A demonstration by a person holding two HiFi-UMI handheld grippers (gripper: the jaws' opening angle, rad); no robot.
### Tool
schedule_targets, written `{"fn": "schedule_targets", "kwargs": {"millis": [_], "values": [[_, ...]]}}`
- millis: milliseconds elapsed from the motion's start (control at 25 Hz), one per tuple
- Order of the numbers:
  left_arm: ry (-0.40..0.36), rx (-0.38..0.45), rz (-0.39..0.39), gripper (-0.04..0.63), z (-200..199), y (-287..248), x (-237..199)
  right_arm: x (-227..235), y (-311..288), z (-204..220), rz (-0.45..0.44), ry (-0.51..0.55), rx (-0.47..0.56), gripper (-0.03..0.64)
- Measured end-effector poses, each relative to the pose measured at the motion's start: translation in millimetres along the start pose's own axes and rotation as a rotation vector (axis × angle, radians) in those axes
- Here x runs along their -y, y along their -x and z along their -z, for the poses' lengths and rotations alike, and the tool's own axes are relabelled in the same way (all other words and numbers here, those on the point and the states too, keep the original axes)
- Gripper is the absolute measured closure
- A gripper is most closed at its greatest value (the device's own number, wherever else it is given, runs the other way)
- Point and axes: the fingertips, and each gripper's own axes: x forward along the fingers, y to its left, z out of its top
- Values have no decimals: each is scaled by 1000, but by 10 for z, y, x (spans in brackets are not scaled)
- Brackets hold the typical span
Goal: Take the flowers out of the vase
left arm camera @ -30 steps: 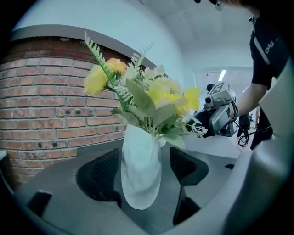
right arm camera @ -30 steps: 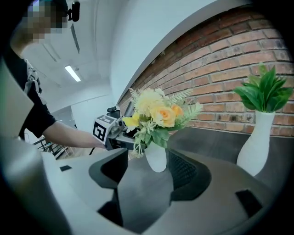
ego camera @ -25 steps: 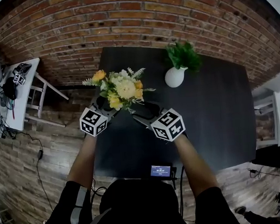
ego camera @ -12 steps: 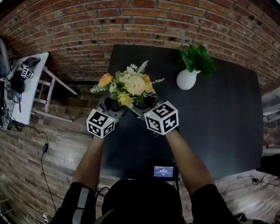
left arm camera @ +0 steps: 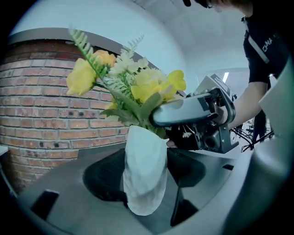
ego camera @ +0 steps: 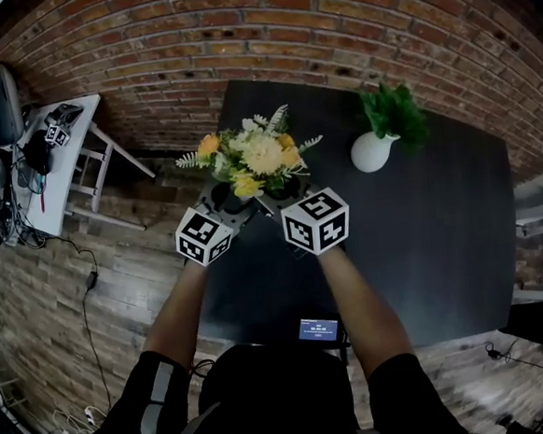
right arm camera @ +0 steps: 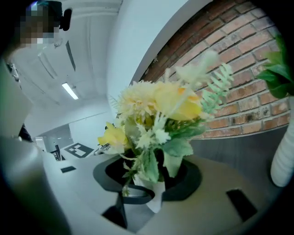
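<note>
A bunch of yellow and cream flowers [ego camera: 259, 153] with green fern stands in a small white vase [left arm camera: 146, 176], held up over the near left part of the black table [ego camera: 423, 237]. My left gripper [ego camera: 231, 198] is shut on the vase's body, a black pad on each side of it. My right gripper [ego camera: 274, 194] reaches in from the right. Its jaws have just been closing and now sit shut on the stems and leaves [right arm camera: 154, 170] just above the vase's rim [right arm camera: 156, 195]. In the head view the blooms hide the vase.
A second white vase with a green plant [ego camera: 374, 149] stands at the table's far side, right of the bouquet. A brick wall [ego camera: 239, 36] runs behind it. A white side table [ego camera: 48, 173] with gear stands at the left. A small screen [ego camera: 318, 329] sits at the table's near edge.
My right gripper has moved left and up to the bouquet, beside the left gripper, and its jaws have narrowed round the stems. The left gripper and the vase have kept still.
</note>
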Motion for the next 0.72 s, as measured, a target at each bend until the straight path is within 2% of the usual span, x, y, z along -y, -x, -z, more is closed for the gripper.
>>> {"fn": "schedule_targets", "kwargs": {"millis": [40,80,240,720], "values": [[-1,-2,0,302,3,-1,1,10,5,-22,12,11,7,455],[-1,-3,0,302,3,-1,-1,15,3,-37,22,24,8,476],[1,-9,0,302,8,18,-18,11,-20,-52,33,48,-9,520],[0,-23,4,302,33,18,-20,-58,94,-406,23,26,79,538]]}}
